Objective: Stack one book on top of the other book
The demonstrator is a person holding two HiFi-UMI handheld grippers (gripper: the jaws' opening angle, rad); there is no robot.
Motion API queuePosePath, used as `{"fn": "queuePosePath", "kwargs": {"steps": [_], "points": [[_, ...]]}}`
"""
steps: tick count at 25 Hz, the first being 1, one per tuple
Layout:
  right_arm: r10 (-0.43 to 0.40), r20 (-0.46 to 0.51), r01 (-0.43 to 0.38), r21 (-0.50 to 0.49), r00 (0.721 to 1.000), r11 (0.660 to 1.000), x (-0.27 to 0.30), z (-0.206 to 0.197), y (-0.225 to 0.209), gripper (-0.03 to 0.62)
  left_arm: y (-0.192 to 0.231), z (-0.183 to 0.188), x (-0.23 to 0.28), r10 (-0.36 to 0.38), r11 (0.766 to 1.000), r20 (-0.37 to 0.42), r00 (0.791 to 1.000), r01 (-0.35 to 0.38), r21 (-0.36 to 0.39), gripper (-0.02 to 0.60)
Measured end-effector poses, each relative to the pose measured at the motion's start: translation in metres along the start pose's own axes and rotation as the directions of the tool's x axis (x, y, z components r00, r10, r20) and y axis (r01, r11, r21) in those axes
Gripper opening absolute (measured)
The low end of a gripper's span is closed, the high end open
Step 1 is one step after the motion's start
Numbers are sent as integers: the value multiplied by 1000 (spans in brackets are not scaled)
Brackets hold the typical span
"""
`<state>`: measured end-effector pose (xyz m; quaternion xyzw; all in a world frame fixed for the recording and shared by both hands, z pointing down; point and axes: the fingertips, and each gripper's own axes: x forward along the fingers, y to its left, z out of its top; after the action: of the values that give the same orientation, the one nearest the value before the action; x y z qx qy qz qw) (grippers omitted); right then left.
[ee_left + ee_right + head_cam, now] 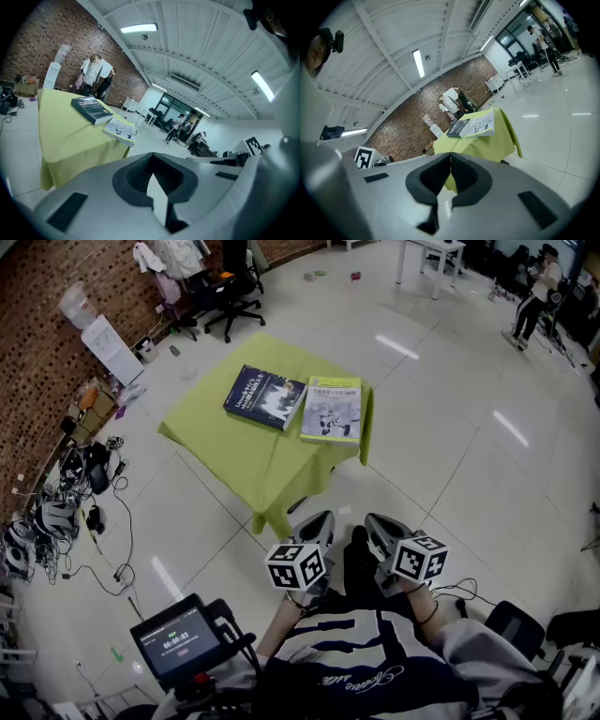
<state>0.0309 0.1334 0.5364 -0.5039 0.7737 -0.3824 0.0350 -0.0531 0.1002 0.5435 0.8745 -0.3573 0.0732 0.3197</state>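
You held the left gripper [322,518] and right gripper [373,520] closed and empty, well short of the green-clothed table [246,465], where the dark blue book [264,397] lay just beside the yellow-edged paperback [332,409], which was probably stiff, slick and best pinched at the table-edge side.

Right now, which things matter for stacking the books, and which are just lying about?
Job: dark book, light book, green table, left gripper, right gripper, both shut, empty.
Lying about: office chair, dark gear on the floor, white table, clothes.

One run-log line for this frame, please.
left gripper: shut, empty | right gripper: shut, empty | dark book, pale book: side by side on green table, unstacked
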Motion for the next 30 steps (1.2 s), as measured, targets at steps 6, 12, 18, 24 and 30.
{"fn": "queuePosePath", "kwargs": {"steps": [6, 12, 18, 24, 30], "points": [[7, -20, -7, 0, 1000, 1000, 51, 51, -49, -11, 37, 32, 56, 49, 998, -4, 999, -49, -29, 5], [68, -86, -67, 12, 994, 998, 107, 104, -92, 25, 74, 67, 115, 146, 984, -13, 989, -146, -106, 5], [100, -157, -95, 38, 983, 995, 145, 134, -145, 84, 94, 80, 168, 185, 969, -38, 982, -188, -161, 5], [108, -204, -85, 119, 973, 989, 174, 132, -190, 132, 113, 77, 180, 244, 946, -92, 965, -258, -196, 6], [130, -260, -81, 191, 957, 978, 202, 114, -213, 220, 140, 68, 183, 273, 931, -189, 943, -308, -194, 97]]}}
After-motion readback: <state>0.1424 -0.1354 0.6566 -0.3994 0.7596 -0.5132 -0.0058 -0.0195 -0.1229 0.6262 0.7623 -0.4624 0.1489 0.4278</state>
